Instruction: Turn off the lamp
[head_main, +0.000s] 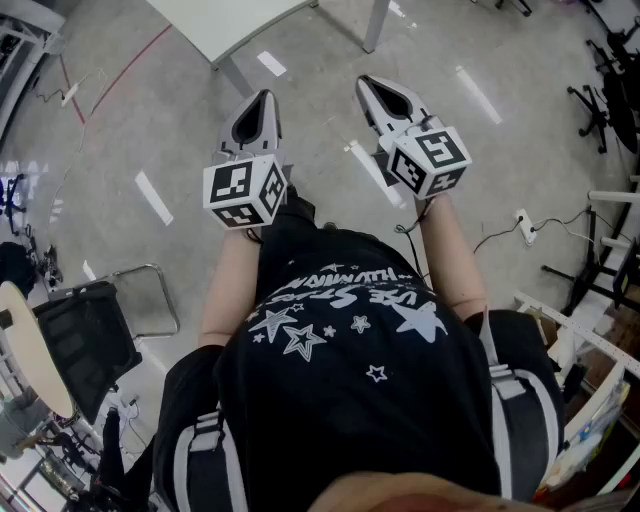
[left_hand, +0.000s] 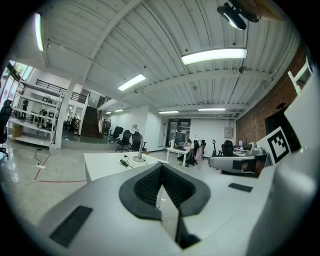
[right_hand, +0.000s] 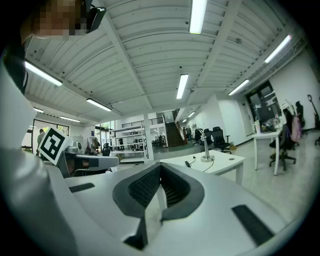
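The left gripper (head_main: 266, 96) is held out level in front of the person, its jaws pressed together with nothing between them. Well ahead of it, a little left of its jaw line, stands a white table (left_hand: 102, 167), and on it the lamp (left_hand: 137, 146): a thin stalk rising from a small round foot, with a curved head on top. A dark cord with a small block on it (left_hand: 124, 161) lies just beside the foot, on the side nearer the gripper.

The right gripper (head_main: 363, 82) is level too, jaws likewise closed and empty; from it the lamp (right_hand: 206, 149) sits far ahead and off to the right.

I'd guess the lamp is light and top-heavy, its metal stalk smooth and its foot liable to slide on the slick tabletop, so a hard shove could tip it. Whether the switch is on the foot or the cord block I cannot tell from here. A gentle press with closed tips should do, with the other gripper steadying the foot.
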